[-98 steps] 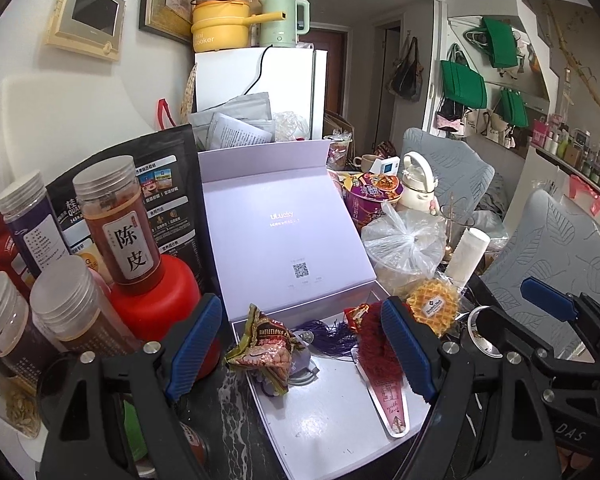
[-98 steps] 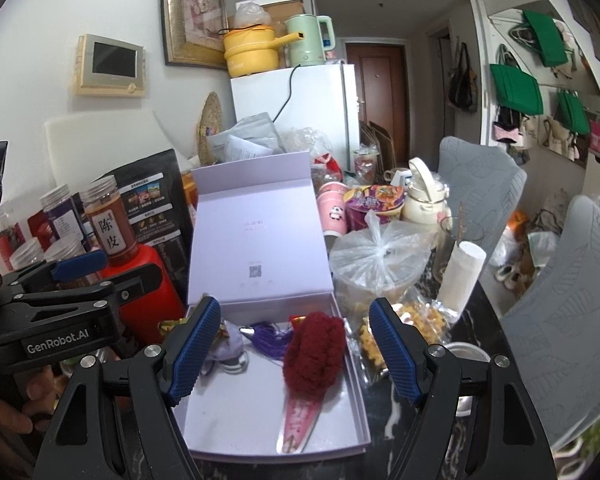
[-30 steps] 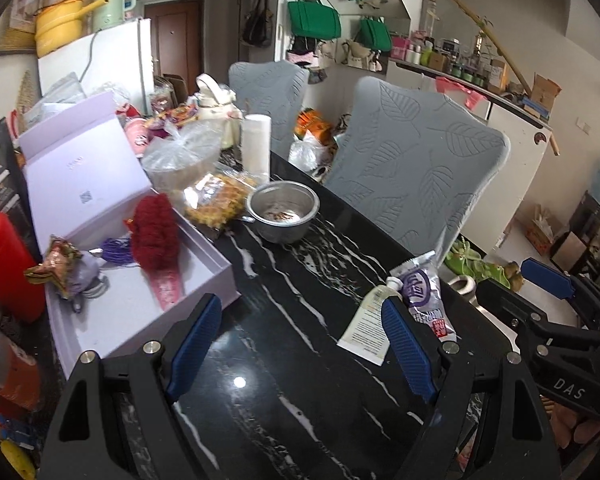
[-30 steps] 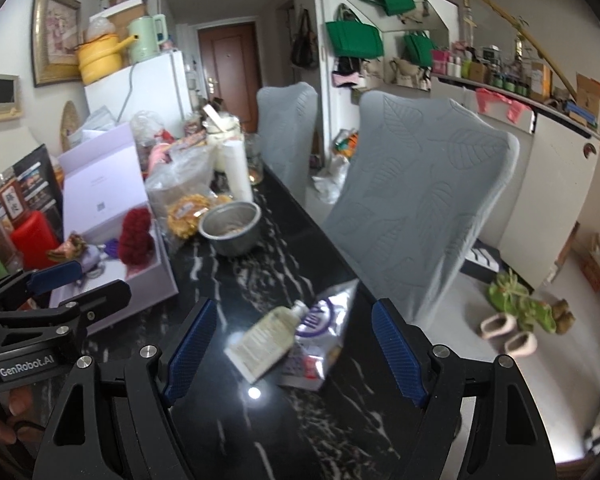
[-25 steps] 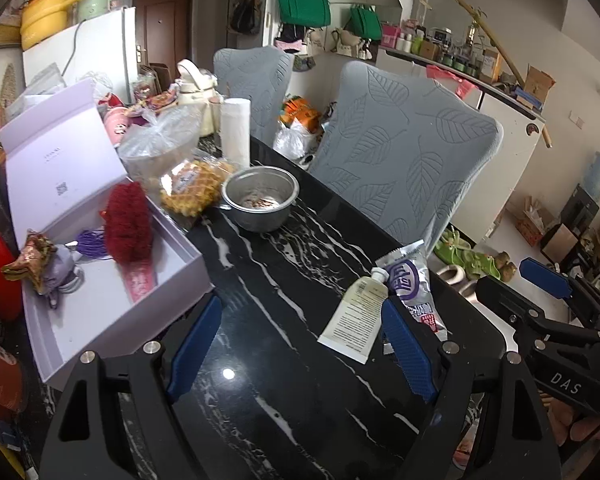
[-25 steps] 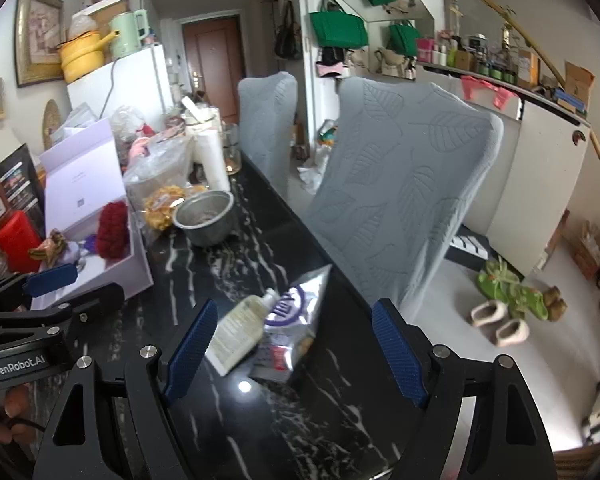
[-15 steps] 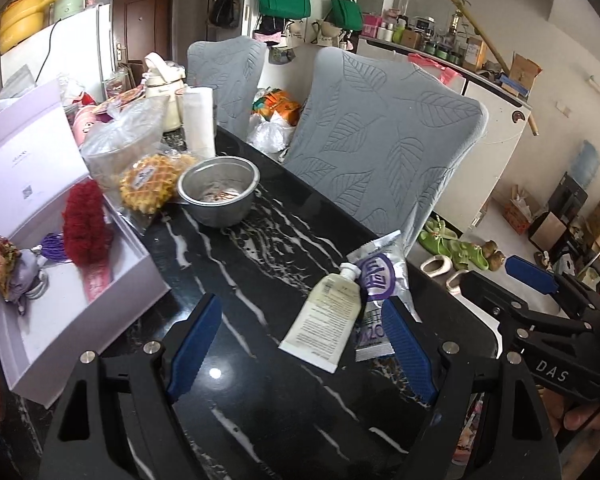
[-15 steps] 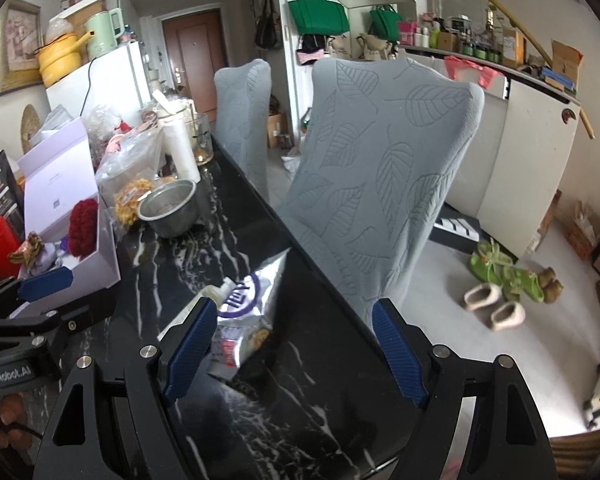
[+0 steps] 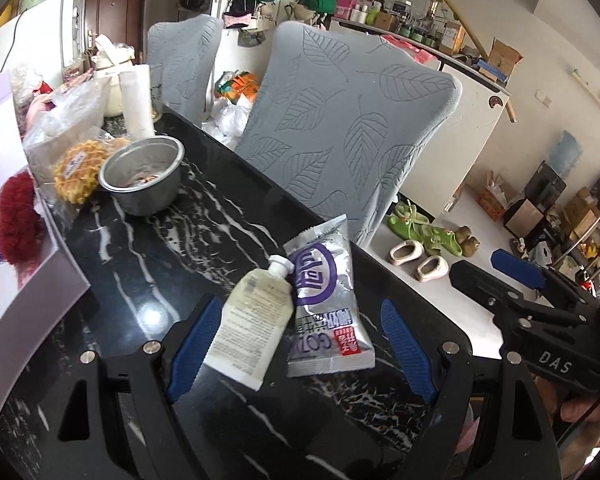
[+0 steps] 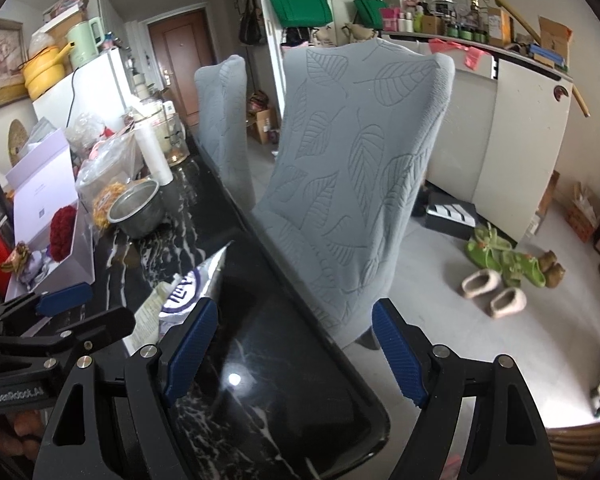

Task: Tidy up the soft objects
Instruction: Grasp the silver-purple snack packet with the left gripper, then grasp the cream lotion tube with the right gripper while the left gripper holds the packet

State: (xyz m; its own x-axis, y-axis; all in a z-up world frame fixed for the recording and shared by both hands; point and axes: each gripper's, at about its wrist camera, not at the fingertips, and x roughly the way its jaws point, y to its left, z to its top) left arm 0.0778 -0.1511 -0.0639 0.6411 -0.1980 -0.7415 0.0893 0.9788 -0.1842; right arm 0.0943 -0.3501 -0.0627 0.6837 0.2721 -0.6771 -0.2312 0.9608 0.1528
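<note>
A cream tube (image 9: 252, 328) and a silver and purple snack pouch (image 9: 327, 300) lie side by side on the black marble table (image 9: 204, 240). My left gripper (image 9: 298, 344) stands open just above them, its blue pads on either side, touching neither. My right gripper (image 10: 294, 348) is open over the table's near corner, with nothing between its pads; the pouch (image 10: 192, 284) and tube (image 10: 150, 316) lie to its left. The open lilac box (image 9: 28, 284) at the left holds a red knitted piece (image 9: 18, 216) and small trinkets.
A steel bowl (image 9: 144, 176), a bagged waffle (image 9: 76, 172), a white roll (image 9: 136, 100) and plastic bags crowd the far table end. Grey leaf-patterned chairs (image 9: 348, 132) stand along the right edge. Slippers (image 10: 496, 284) lie on the floor beyond.
Both grippers have swung right and dipped, away from the lilac box. The tube and pouch have come between the left pads; the right view has moved past them toward the table's corner.
</note>
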